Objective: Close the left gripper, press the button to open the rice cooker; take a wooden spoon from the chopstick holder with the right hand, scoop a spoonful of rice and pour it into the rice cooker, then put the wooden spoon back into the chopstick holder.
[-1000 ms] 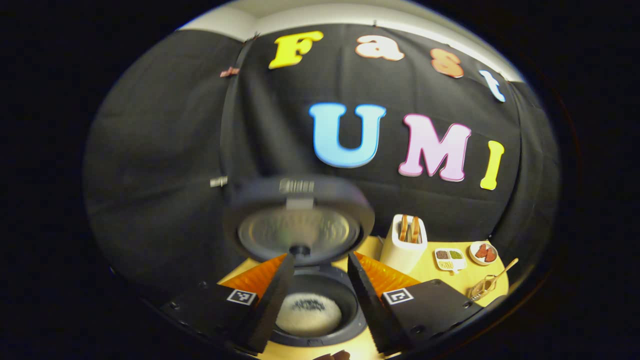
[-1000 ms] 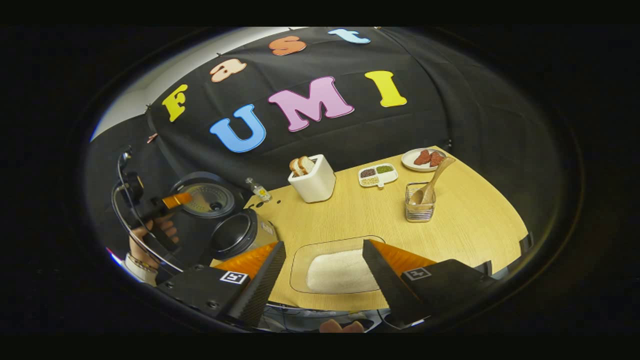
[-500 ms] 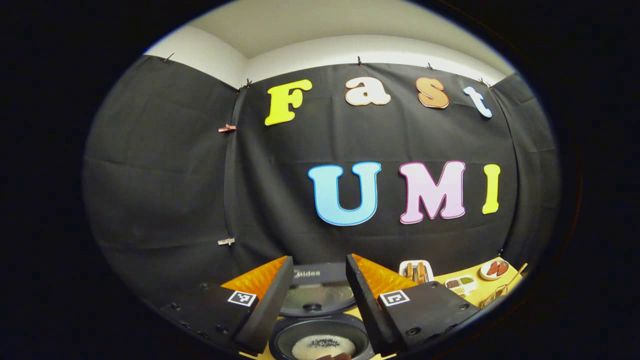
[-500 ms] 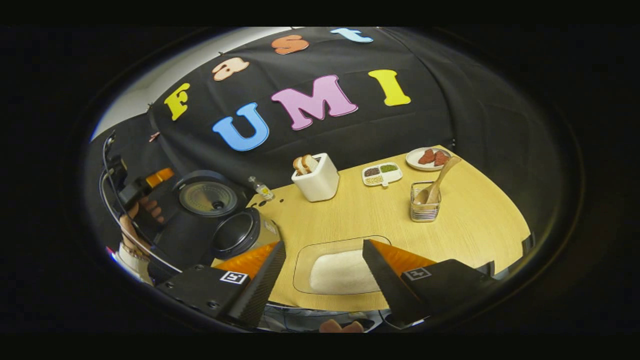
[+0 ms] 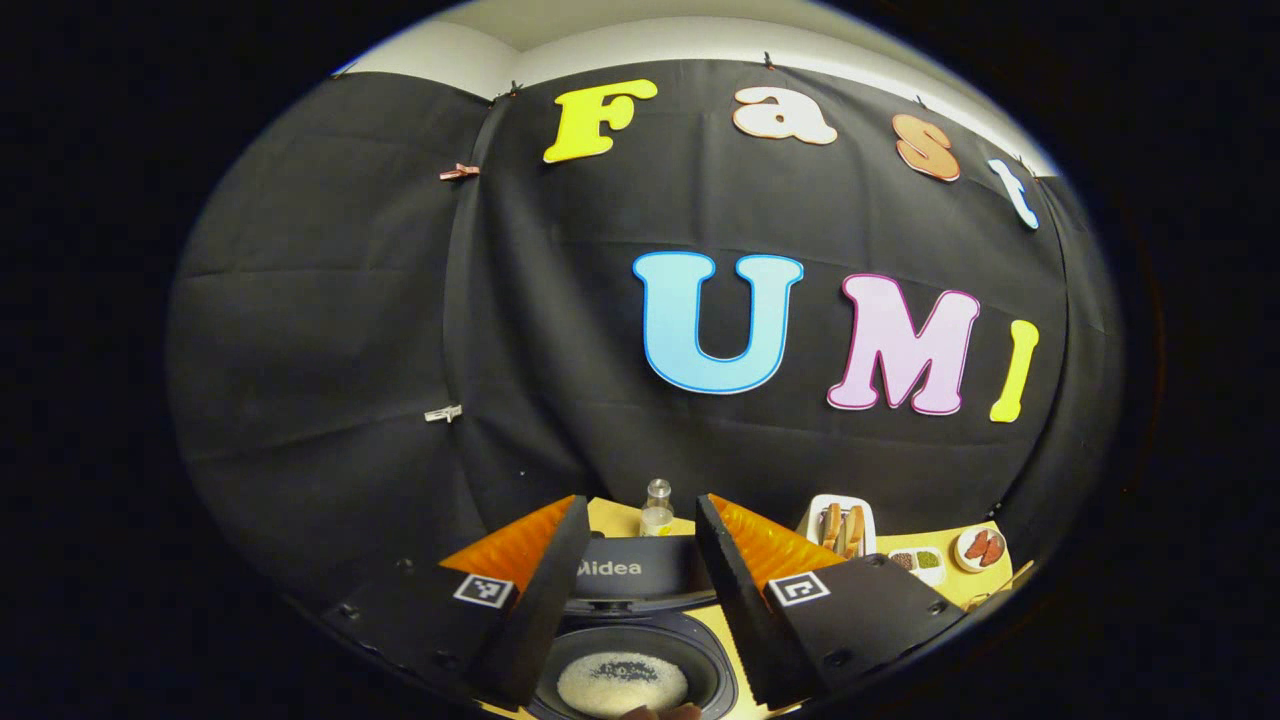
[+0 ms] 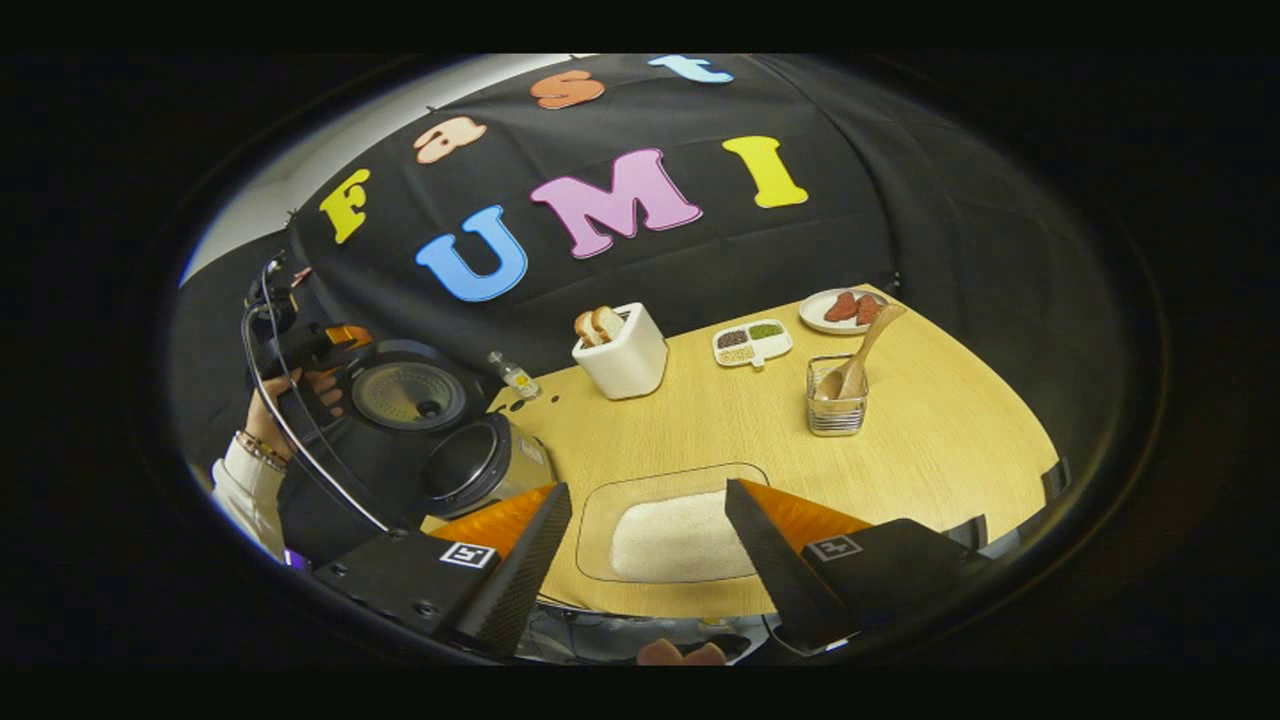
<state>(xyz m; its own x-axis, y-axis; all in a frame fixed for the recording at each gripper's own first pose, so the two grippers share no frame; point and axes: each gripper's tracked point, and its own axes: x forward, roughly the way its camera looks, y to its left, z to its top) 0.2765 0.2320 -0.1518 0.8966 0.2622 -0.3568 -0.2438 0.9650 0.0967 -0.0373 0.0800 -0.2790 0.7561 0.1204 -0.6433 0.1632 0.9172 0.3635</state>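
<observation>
The rice cooker (image 6: 470,465) stands open at the table's left end, its lid (image 6: 408,395) upright. In the left gripper view the lid (image 5: 640,570) rises between my fingers, and the inner pot (image 5: 622,683) below holds some rice. My left gripper (image 5: 640,500) is open and above the cooker; the right gripper view shows it (image 6: 320,345) held by a hand beside the lid. My right gripper (image 6: 648,488) is open and empty, hovering over the tray of rice (image 6: 660,535). The wooden spoon (image 6: 860,350) leans in the wire chopstick holder (image 6: 836,410), farther back and to the right.
On the wooden table (image 6: 950,450) a white box with bread slices (image 6: 625,355) stands at the back, with a small bottle (image 6: 512,375) to its left. A divided dish (image 6: 752,343) and a plate of red pieces (image 6: 840,310) lie behind the holder.
The cooker lid has swung from half raised to fully upright. My left gripper has lifted and drawn back from the cooker. The right gripper has barely moved.
</observation>
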